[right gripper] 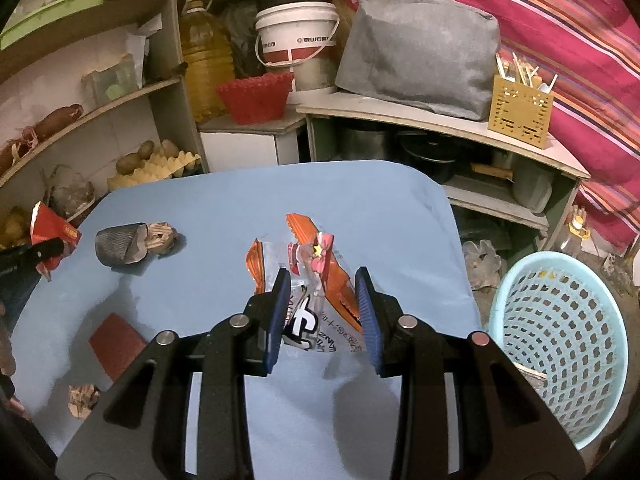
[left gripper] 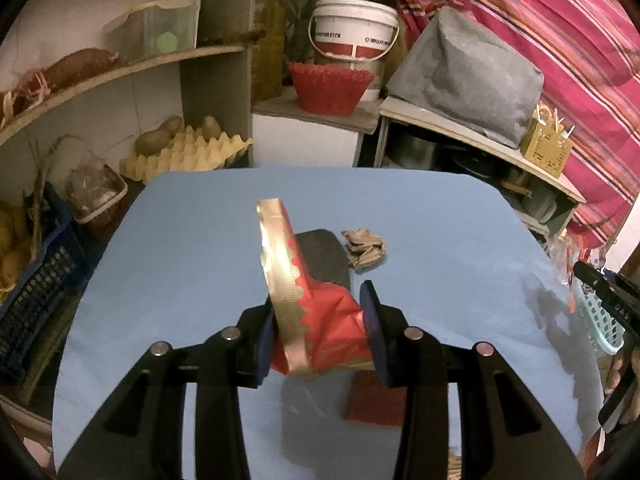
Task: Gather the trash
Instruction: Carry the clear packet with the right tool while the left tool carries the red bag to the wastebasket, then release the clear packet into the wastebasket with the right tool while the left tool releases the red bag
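The left gripper (left gripper: pixel 320 320) is clamped on one red and gold snack bag (left gripper: pixel 316 320), its blue pads (left gripper: pixel 370 320) pressing the crumpled foil from both sides, and it holds the bag up above the blue table (left gripper: pixel 440 220). The right gripper (right gripper: pixel 322 308) likewise grips one piece of trash, an orange and clear wrapper (right gripper: pixel 316 280) with a pink figure printed on it, pinched between its two blue pads and lifted off the tabletop. Four pieces of trash lie loose on the table in the right wrist view: one dark grey paper cup (right gripper: pixel 120 248) on its side, one crumpled brown paper ball (right gripper: pixel 162 236) touching the cup's mouth, one flat red card (right gripper: pixel 116 344) nearer the camera, and one small crumpled wad (right gripper: pixel 82 398) at the near left edge. One light blue plastic basket (right gripper: pixel 560 344) stands on the floor just beside the table's right edge, well below the held wrapper. Behind the table, shelves carry one white bucket (right gripper: pixel 296 36), one red fluted basket (right gripper: pixel 254 96), one yellow oil jug (right gripper: pixel 204 56), one grey cloth cover (right gripper: pixel 416 48) and one yellow utensil holder (right gripper: pixel 520 112).
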